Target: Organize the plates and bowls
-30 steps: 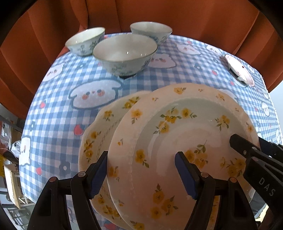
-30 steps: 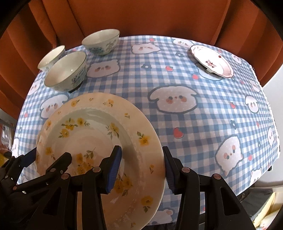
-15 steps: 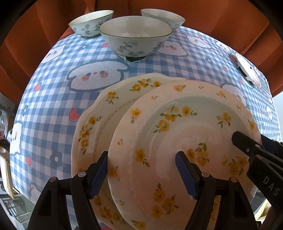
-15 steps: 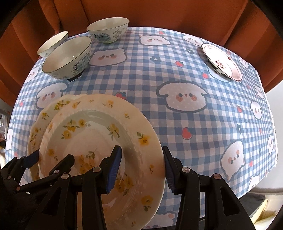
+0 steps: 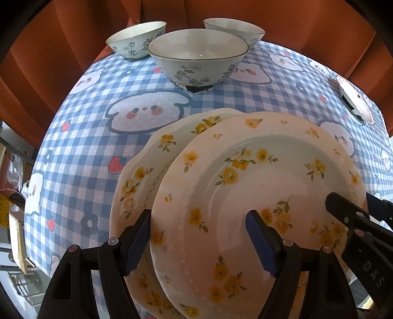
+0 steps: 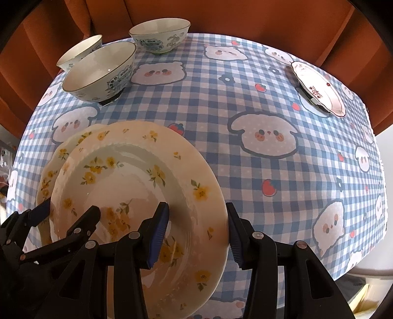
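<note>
Both grippers point steeply down over the table [image 6: 245,103], w/ its blue check cloth printed w/ white cartoon animals.

Top plate [image 5: 258,196], cream w/ yellow flowers, lies offset on a second plate [image 5: 147,176] of the same pattern; the lower one sticks out to the left in both views.

Left gripper [image 5: 199,241]: jaws wide and have just been opening. Top plate's left rim is between them. Left jaw sits just outside the rim, over the lower plate; right jaw hangs over the plate's well. Pads don't appear to press on it, so no grip.

Right gripper [image 6: 197,235]: jaws at a middling gap, astride the top plate's right rim, left jaw inside over the well, right jaw just outside the edge. Whether the pads actually pinch the rim I can't tell; a sliver of gap seems to show at the outer pad.

Each gripper shows in the other's view: the right one at the right edge of the left wrist cam, the left one at lower left of the right wrist cam.

Beyond the jaws, far side of the table: three bowls, near bowl [image 5: 197,56], left bowl [image 5: 136,40], far bowl [image 5: 234,29], close together, upright. Far right of the jaws, well apart: small plate [image 6: 319,88] w/ red marks, near the table edge. Orange curtain [image 6: 221,14] behind.
</note>
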